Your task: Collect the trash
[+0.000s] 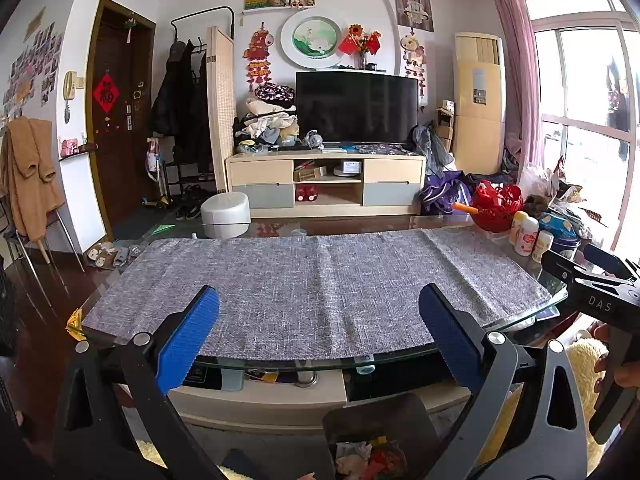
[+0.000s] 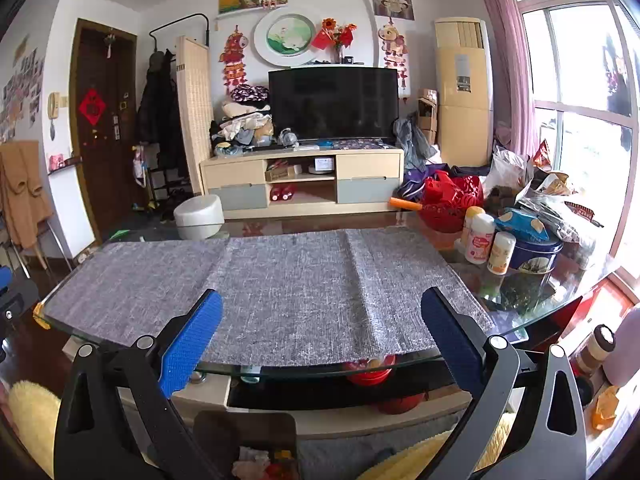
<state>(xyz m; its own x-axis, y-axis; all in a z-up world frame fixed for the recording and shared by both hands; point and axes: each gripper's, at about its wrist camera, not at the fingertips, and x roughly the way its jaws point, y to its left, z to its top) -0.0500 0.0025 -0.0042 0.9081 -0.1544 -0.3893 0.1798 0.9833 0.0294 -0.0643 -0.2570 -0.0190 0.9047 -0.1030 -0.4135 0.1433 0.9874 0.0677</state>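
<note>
We hold the left gripper (image 1: 319,322) and the right gripper (image 2: 321,326) side by side over the near edge of a glass coffee table (image 1: 120,338), each with its 2 blue pads (image 1: 188,336) spread wide apart and nothing between them. A grey woven cloth (image 1: 312,280) covers most of the tabletop and lies bare. The trash (image 1: 368,460), crumpled white and red scraps, sits in a dark bin (image 1: 376,416) on the floor below the table's near edge; the right wrist view shows the same bin (image 2: 248,428) low and left of centre. The only lettering we can read is "DAS" in pale capitals on the black body of the right gripper, seen from the left wrist view. The 3 bottles (image 2: 486,244) at the table's right end carry labels too small to read, as does the red diamond (image 1: 105,93) on the door.
</note>
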